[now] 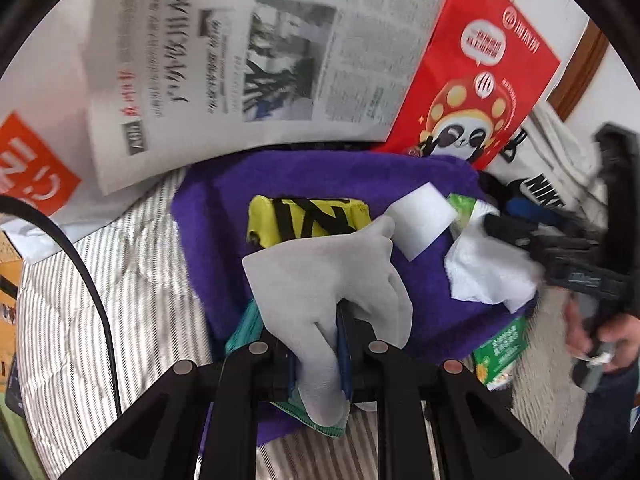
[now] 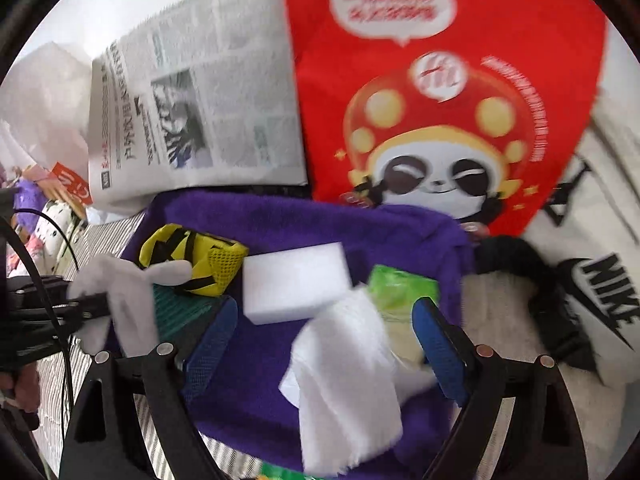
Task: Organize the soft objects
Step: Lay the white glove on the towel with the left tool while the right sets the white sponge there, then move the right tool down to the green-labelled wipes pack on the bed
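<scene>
A grey cloth (image 1: 328, 280) hangs pinched in the left claw (image 1: 320, 354), whose blue pads are drawn together on its folds; the cloth droops over the near part of a purple towel (image 1: 320, 176). In the right wrist view the same cloth (image 2: 120, 300) shows at the left, gripped by the left claw (image 2: 94, 306).

The right claw (image 2: 324, 336) stands wide apart, its blue pads (image 2: 438, 344) on either side of a white tissue (image 2: 348, 380) without pressing it; the tissue lies crumpled on the towel (image 2: 260, 380), between the jaws.

Just beyond the tissue a white sponge (image 2: 296, 284) lies on the towel, with a green packet (image 2: 400, 288) to its right and a yellow mesh pouch (image 2: 196, 260) with black straps to its left.

The towel lies on a striped bed cover (image 1: 100, 300). At its far edge a newspaper (image 1: 260, 52) and a red bag (image 1: 472, 80) with a panda print stand up. A white Nike bag (image 2: 600, 300) lies at the right.
</scene>
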Tool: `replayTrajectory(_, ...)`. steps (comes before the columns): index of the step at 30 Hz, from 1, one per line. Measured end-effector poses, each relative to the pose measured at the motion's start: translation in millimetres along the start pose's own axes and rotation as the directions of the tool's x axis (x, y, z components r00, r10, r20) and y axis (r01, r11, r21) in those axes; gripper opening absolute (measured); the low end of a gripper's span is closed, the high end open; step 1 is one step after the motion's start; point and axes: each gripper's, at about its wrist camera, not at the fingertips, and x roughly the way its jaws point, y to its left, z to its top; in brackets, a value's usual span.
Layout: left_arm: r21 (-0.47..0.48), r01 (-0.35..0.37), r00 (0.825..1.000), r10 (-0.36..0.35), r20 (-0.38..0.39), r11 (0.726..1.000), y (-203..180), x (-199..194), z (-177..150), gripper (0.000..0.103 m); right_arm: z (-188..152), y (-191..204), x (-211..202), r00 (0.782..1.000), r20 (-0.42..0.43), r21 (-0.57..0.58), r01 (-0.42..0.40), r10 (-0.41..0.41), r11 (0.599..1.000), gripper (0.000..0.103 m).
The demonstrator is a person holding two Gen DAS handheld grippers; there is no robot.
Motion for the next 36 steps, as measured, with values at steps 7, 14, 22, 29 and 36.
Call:
replayTrajectory(7, 0.029, -0.051, 0.998, 0.052, -0.045, 0.998, -13, 27, 1, 0.017, -12, -26, -34, 1.000, 0.019, 0.061, 0.017, -0.018, 0.998, 0.089)
replayTrajectory(14, 0.057, -0.068, 0.997, 0.071, -0.041, 0.996, -24, 31, -5, 0.054, -43, -23, -65, 0.998, 0.053, 0.042, 0.024, -0.026, 0.999, 0.089)
replayTrajectory(22, 0.099, -0.143, 0.987, 0.149, -0.053, 0.985, -34, 30, -17, 0.064, -78, -28, -83, 0.998, 0.061, 0.064, 0.027, -0.031, 0.998, 0.089)
replayTrajectory(29, 0.108, -0.187, 0.981, 0.190, -0.023, 0.976, -37, 7, -28, 0.069, -111, -24, -74, 0.999, 0.010, 0.065, 0.035, -0.036, 0.997, 0.089)
replayTrajectory(36, 0.103, -0.184, 0.983, 0.183, 0.024, 0.977, -41, -27, -45, 0.071, -138, -18, -53, 0.996, -0.034, 0.047, 0.085, -0.083, 0.995, 0.089)
